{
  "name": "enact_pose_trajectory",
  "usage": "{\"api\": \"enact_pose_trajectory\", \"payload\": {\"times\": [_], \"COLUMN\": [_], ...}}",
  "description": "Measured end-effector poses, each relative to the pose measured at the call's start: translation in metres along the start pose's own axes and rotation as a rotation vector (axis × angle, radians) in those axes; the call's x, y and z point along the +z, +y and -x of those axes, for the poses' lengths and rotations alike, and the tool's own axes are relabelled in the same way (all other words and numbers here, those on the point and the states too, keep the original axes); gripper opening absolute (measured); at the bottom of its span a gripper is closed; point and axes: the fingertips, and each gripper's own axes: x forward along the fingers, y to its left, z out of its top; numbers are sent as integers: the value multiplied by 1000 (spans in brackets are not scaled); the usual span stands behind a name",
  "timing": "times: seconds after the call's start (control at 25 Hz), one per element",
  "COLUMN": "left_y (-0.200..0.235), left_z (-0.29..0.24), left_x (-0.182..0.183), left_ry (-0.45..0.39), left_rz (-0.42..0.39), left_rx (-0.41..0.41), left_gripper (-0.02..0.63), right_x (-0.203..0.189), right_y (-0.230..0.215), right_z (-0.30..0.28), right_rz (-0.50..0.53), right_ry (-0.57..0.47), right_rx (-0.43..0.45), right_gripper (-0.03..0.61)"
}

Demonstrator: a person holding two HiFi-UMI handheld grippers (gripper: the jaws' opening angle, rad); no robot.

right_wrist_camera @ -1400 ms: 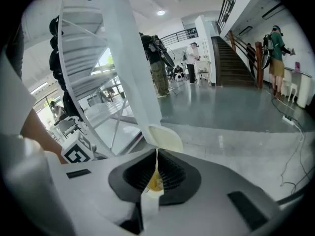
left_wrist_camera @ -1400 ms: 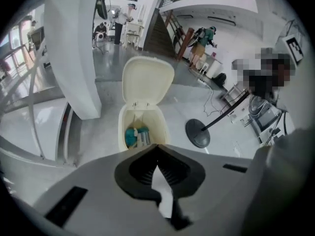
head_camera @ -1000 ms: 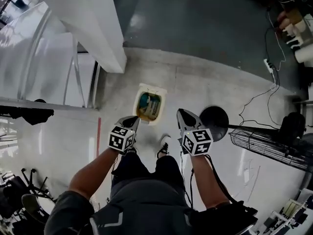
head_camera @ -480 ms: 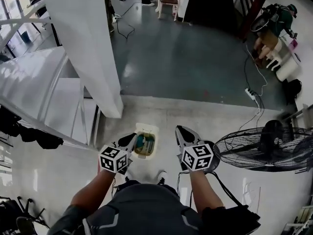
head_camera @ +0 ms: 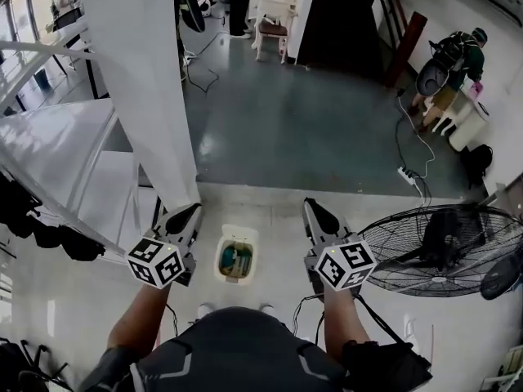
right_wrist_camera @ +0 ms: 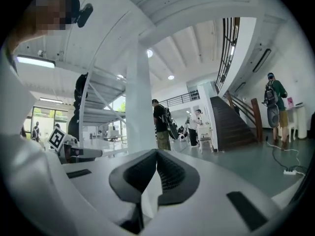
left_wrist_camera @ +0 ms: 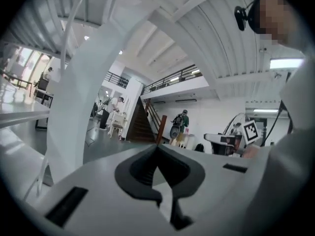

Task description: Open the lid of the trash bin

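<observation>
The bin stands on the pale floor, right in front of the person's shoes. In the head view it is seen from above, and its inside shows, with something green and yellow in it (where the lid stands I cannot tell). The left gripper is held in the air to the left of the bin, and the right gripper to the right of it. Both are above the bin and apart from it, with the bin between them.

In the left gripper view the fingers are pressed together at the tips, with nothing between them. In the right gripper view the fingers are pressed together in the same way and are also empty.

A white pillar rises behind the bin and to its left, close by the left gripper. A big round fan lies to the right of the bin, beyond the right gripper.
</observation>
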Motion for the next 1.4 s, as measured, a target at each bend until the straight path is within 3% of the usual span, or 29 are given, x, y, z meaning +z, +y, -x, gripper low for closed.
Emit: {"api": "enact_pose_trajectory", "payload": {"times": [0.12,0.28,0.44,0.6,0.92,1.12,1.4], "left_y": [-1,2,7,7,20,-5,-14], "left_z": [11,18,22,19,19,14,20], "left_x": [32,51,56,56,68,82,84], "left_ry": [-67,-87,-95,-73,-44,-64,-113], "left_rz": [-18,-86,-54,-120,-159,-239,-267], "left_rx": [4,41,34,42,53,69,94], "left_gripper": [8,8,8,8,8,8,8], "right_x": [16,22,20,22,10,20,29], "right_y": [4,4,7,8,20,4,4], "right_z": [-2,-11,-19,-29,-49,-34,-22], "right_rz": [26,46,31,51,67,59,80], "right_ry": [-20,-19,-14,4,71,66,13], "right_rx": [14,3,12,12,49,37,44], "right_gripper": [26,26,26,26,26,26,26]}}
